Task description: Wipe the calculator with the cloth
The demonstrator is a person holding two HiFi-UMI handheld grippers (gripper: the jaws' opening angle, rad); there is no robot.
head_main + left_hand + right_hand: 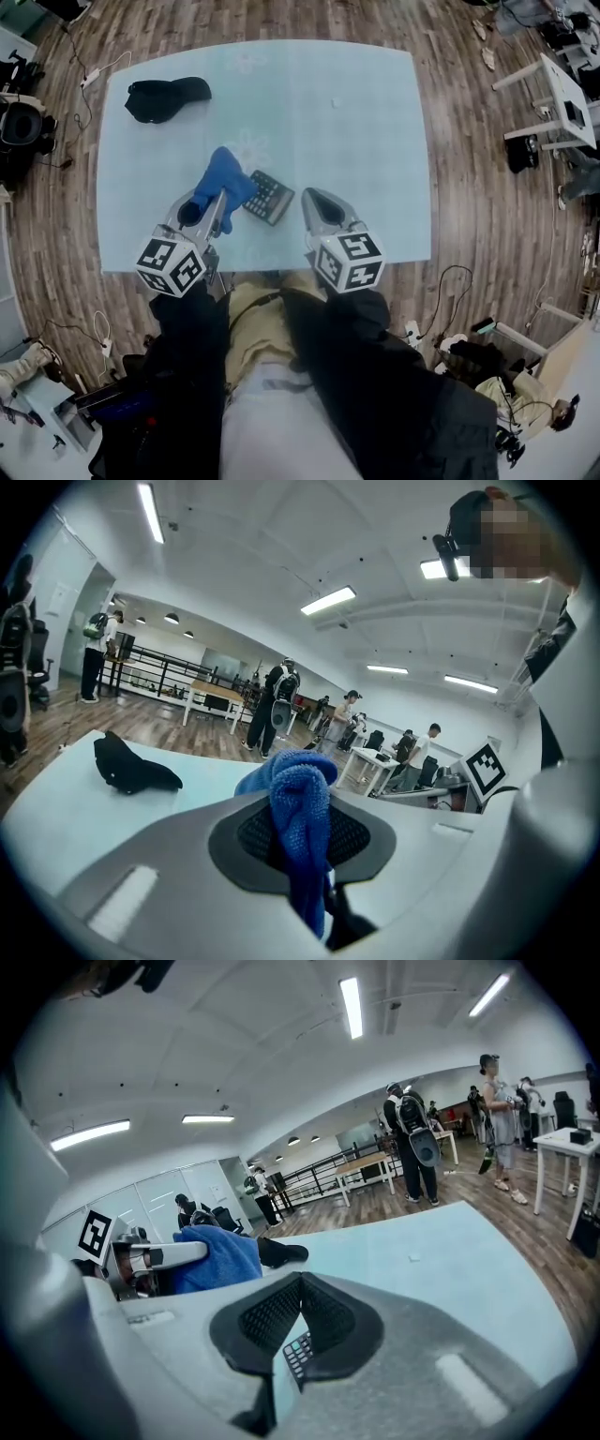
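Note:
My left gripper (217,199) is shut on a bunched blue cloth (223,178), which sticks up between its pads (298,799). The cloth's end lies at the left edge of a dark calculator (270,197) that rests tilted on the pale blue table (356,131). My right gripper (310,195) is just right of the calculator, shut with nothing in it. In the right gripper view its tips meet (298,1283), and calculator keys (297,1354) show through the slit below them. That view also shows the cloth (220,1258) at the left.
A black cap (167,97) lies on the table's far left corner (131,766). The table's near edge runs just under both grippers. Wooden floor with cables surrounds the table. White desks and several standing people are farther off.

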